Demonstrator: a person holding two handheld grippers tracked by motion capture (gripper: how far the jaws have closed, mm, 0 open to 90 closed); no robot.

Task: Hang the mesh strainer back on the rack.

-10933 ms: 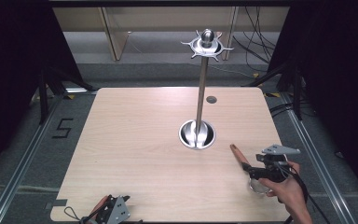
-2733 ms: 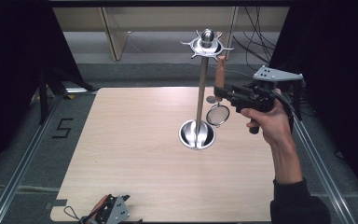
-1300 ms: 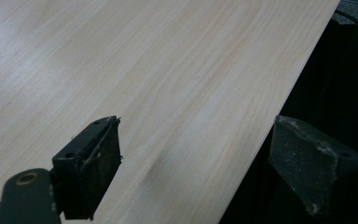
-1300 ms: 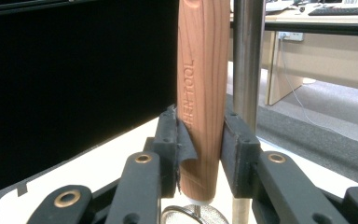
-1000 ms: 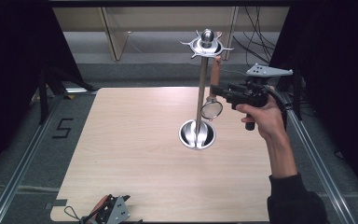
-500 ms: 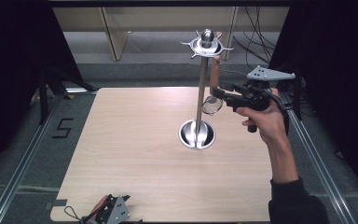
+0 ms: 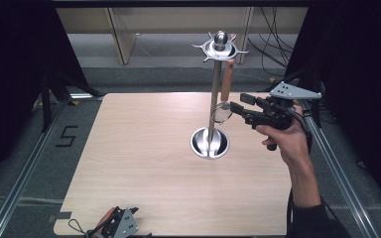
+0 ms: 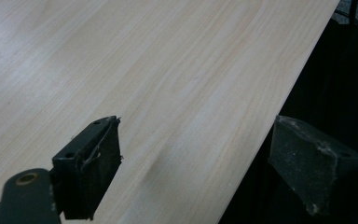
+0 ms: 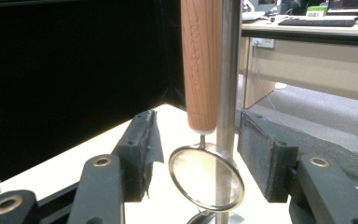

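Jaws of the right gripper (image 9: pixel 193 154) are seen in the right gripper view standing apart, having just been opening, with the small round wire-mesh strainer with a light wooden handle (image 9: pixel 200 70) hanging between them. Neither pad is pressed on it: a gap is left on each side of the metal ring of the strainer, which is tilted and sits just in front of the upright shiny steel pole of the utensil stand (image 9: pixel 228 70). The wooden handle is shown upright, close beside the pole, and its lettering can be made out only here.

In the high view, the right gripper (image 7: pixel 234 105) is held level by the person's right hand (image 7: pixel 283 139), to the right of the pole (image 7: pixel 214 99), with its tips at the ring of the strainer (image 7: pixel 224 91). The handle's top is seen hooked on the spiked round crown of the stand (image 7: pixel 220 48), a thing the right gripper view cuts off. The round steel base of the stand (image 7: pixel 210 143) is set on the pale wooden table (image 7: pixel 144 163), below the strainer.

The left gripper (image 7: pixel 118 225) is seen far from the pole, at the table's near edge. In the left gripper view its jaws (image 8: pixel 196 163) are spread wide over the table edge (image 8: pixel 168 70), with nothing between them.
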